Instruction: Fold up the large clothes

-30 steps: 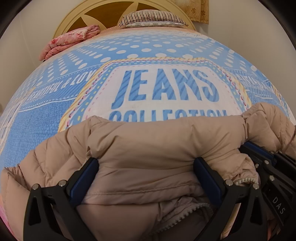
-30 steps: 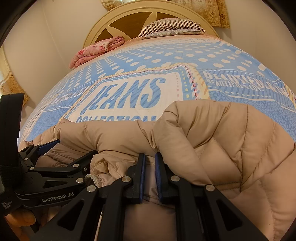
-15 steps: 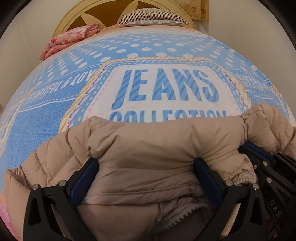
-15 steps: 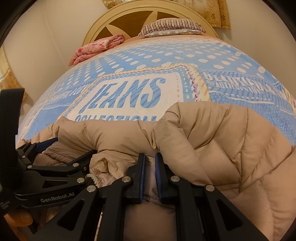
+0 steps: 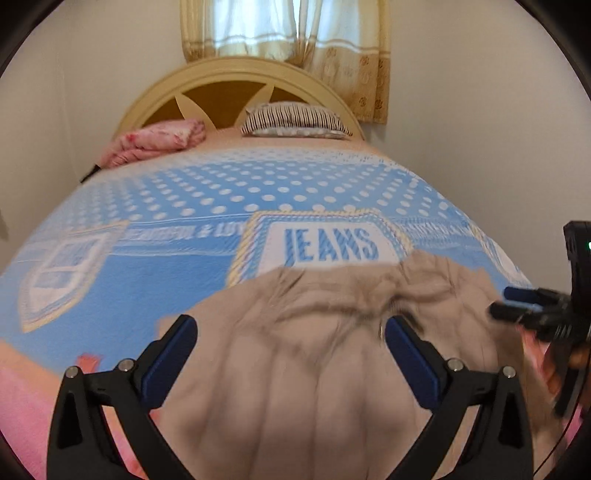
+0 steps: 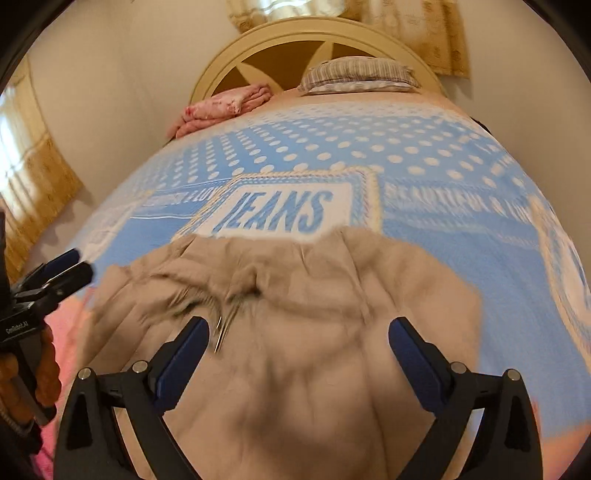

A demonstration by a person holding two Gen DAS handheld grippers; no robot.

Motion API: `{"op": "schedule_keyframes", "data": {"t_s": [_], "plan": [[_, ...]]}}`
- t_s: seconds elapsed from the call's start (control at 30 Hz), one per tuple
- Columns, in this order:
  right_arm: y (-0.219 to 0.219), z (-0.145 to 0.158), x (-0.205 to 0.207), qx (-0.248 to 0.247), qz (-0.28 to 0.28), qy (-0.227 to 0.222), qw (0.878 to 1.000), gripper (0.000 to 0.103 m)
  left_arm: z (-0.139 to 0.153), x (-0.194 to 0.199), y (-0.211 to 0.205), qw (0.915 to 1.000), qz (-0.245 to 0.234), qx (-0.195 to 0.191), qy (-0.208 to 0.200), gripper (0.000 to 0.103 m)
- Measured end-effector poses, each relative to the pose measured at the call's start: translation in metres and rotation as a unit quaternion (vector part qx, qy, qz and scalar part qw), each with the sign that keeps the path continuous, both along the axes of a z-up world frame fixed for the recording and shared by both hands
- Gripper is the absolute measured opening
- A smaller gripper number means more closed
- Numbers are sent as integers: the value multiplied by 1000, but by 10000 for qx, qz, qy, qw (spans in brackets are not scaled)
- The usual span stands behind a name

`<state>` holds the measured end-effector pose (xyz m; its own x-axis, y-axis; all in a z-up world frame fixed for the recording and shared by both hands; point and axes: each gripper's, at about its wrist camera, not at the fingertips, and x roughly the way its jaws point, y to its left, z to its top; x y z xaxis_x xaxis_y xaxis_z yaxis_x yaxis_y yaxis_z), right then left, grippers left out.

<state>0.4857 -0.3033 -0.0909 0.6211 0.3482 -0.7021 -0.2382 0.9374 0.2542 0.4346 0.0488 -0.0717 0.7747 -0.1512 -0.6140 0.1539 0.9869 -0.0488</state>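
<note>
Hovering nearest the lens in each wrist view is a pair of widely spread jaws: the left gripper point(image 5: 291, 334) stands open with nothing pinched, and the right gripper point(image 6: 297, 334) is opening, its pads clear of the cloth below. Just beyond them lies the beige puffer jacket point(image 6: 295, 314), bunched on the near part of the bed's blue bedspread point(image 5: 147, 280), its far edge reaching the printed "JEANS" panel point(image 5: 330, 245).

By its look the jacket is light, soft and springy (quilted padding tends to puff back up after a fold), and the shell seems smooth enough to slip from a shallow pinch. A firm hold on a seamed edge, such as the hem, collar or the zip line, would likely serve better than a grab at a puffy panel.

Compared with a second ago, the right jaws have let go of the fold they clamped, both grippers have pulled up and away from the jacket, and more of the room shows. Farther off sit a folded pink blanket point(image 5: 155, 142) and a striped pillow point(image 5: 295, 120) against the headboard point(image 5: 236, 79), with curtains point(image 5: 284, 27) behind.
</note>
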Motion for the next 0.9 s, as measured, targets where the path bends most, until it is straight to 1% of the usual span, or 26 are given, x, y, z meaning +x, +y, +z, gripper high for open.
{"op": "schedule_keyframes", "data": {"t_s": [0.03,0.07,0.13,0.23,0.37,0.43,0.5,0.57,0.63,0.7,0.77,0.8,0.83,0.87,0.9], "plan": [[-9,-1,-20,102,-48,79,9999,98,0,-13,5,10000,-42,1,-6,103],[-17,-2,-42,160,-113,119,9997,98,-3,-39,13,10000,-67,61,-16,103],[-30,-5,-85,118,-331,100,9993,98,-10,-76,28,9999,-48,130,-18,103],[-48,-14,-150,130,-580,135,9981,98,-27,-133,49,9998,-73,126,106,103],[-80,-28,-236,78,-1102,45,9939,98,-55,-196,79,9994,166,84,276,103],[-98,-38,-272,105,-1441,78,9895,98,-67,-217,91,9986,337,0,402,103],[-110,-45,-294,106,-1626,145,9865,98,-81,-233,105,9970,456,-188,595,103],[-116,-52,-320,182,-1680,137,9855,98,-94,-248,112,9960,482,-236,711,103],[-117,-58,-334,242,-1694,196,9851,98,-103,-257,116,9952,498,-354,765,103],[-117,-65,-348,268,-1684,266,9850,98,-111,-262,116,9933,420,-594,900,103],[-115,-72,-356,419,-1677,343,9844,91,-117,-267,111,9931,361,-653,910,103],[-111,-76,-358,515,-1612,394,9848,81,-119,-269,106,9931,285,-701,896,103],[-108,-81,-360,609,-1512,471,9855,76,-122,-270,104,9929,233,-729,910,103],[-104,-87,-361,628,-1448,553,9859,76,-124,-272,104,9928,209,-751,907,103],[-101,-89,-363,559,-1464,479,9865,76,-126,-271,101,9924,165,-798,922,103]]}}
